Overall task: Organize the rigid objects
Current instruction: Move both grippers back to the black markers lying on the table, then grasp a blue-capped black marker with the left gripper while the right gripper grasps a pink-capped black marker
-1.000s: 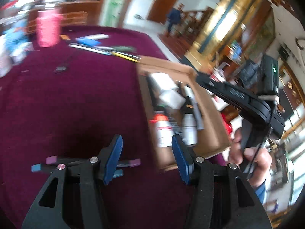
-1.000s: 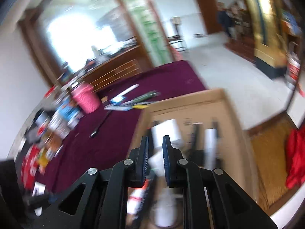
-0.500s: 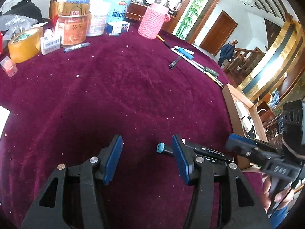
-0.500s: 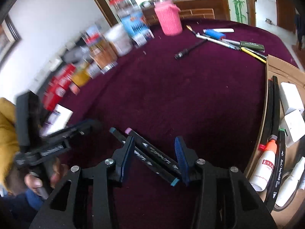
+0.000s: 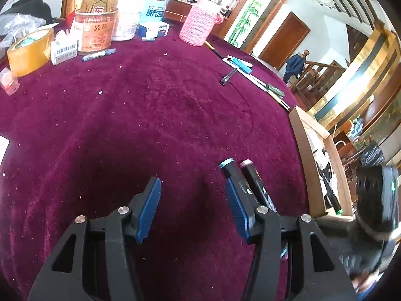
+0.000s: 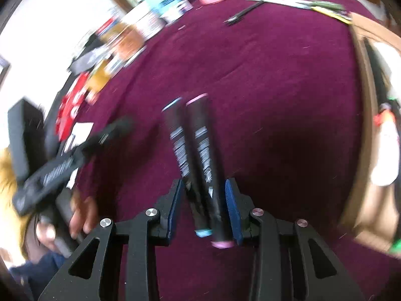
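Two black markers lie side by side on the maroon cloth, one blue-capped [image 6: 179,145] and one pink-capped [image 6: 204,145]. My right gripper [image 6: 204,183] straddles their near ends. Its jaws are closing, and the pads sit against the outer sides of the pair. In the left wrist view the same blue-capped marker [image 5: 229,168] and pink-capped marker [image 5: 249,169] lie just right of my right finger. My left gripper [image 5: 191,183] is open over bare cloth with nothing between its fingers. The cardboard box [image 5: 300,138] stands at the right, with pens and bottles inside.
At the far edge of the table are a pink knitted cup [image 5: 199,23], tins, a tape roll [image 5: 27,47] and boxes. Loose pens [image 5: 250,75] lie near the box's far corner. A hand [image 6: 77,213] holds the blurred left gripper at the left of the right wrist view.
Both views swung from the box to the cloth. The right gripper opened, came down over the two markers and narrowed onto them. The left gripper stayed open and is now still.
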A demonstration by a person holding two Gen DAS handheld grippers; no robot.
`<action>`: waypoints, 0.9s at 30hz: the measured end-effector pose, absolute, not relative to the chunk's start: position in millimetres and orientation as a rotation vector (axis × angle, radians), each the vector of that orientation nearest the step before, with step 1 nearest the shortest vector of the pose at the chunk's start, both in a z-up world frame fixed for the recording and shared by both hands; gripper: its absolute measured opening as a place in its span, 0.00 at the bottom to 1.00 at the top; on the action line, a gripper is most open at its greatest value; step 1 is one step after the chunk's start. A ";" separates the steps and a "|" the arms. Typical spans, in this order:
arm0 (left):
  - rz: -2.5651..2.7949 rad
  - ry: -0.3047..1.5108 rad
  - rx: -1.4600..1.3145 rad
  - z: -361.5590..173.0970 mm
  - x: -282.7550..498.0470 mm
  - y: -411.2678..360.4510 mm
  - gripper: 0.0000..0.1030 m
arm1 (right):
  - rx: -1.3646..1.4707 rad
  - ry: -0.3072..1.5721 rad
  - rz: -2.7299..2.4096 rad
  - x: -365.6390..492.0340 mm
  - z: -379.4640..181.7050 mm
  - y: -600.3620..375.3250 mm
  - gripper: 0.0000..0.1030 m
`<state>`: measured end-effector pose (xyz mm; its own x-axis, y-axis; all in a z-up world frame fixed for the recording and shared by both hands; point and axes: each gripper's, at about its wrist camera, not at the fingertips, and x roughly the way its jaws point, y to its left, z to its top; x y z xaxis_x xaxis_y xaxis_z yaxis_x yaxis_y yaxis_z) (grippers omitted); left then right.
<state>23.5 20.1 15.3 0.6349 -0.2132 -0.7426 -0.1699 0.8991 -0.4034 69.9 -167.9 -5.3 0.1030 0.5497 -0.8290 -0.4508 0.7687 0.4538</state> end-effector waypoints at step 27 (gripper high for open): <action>-0.106 0.929 -0.367 18.9 22.3 -6.1 0.51 | -0.074 1.021 0.482 86.9 1.2 -164.4 0.12</action>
